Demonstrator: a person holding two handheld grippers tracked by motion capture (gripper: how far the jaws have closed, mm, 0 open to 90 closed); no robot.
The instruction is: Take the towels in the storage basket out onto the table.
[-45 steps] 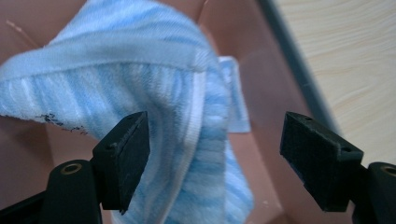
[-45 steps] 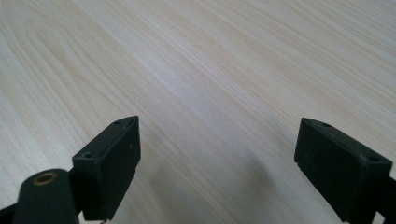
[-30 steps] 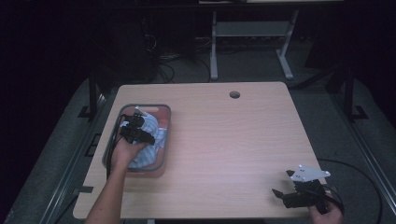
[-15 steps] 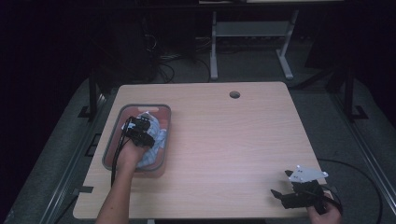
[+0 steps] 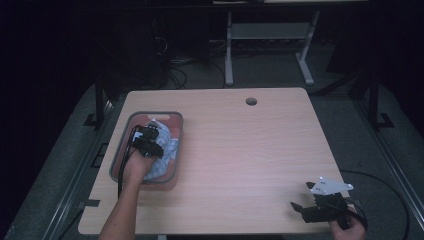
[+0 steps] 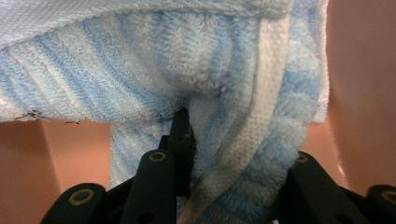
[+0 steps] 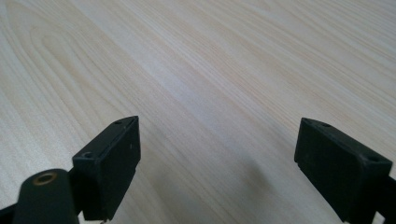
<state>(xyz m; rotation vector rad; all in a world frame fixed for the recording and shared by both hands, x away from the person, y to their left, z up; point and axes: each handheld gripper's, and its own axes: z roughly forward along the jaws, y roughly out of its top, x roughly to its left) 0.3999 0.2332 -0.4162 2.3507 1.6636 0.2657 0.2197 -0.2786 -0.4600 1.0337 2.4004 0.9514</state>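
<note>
Left tool (image 5: 148,141) just clamped shut on blue-striped towel (image 6: 154,88) inside pink bin (image 5: 123,146); right tool (image 5: 307,198) parked open over bare surface (image 5: 240,150).

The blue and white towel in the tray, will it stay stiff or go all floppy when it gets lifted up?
Probably floppy: the towel lies bunched in soft folds in the tray, so it should droop. It looks fluffy, so likely light. The left claw pinches a thick fold, and the looped pile should keep it from slipping.
</note>
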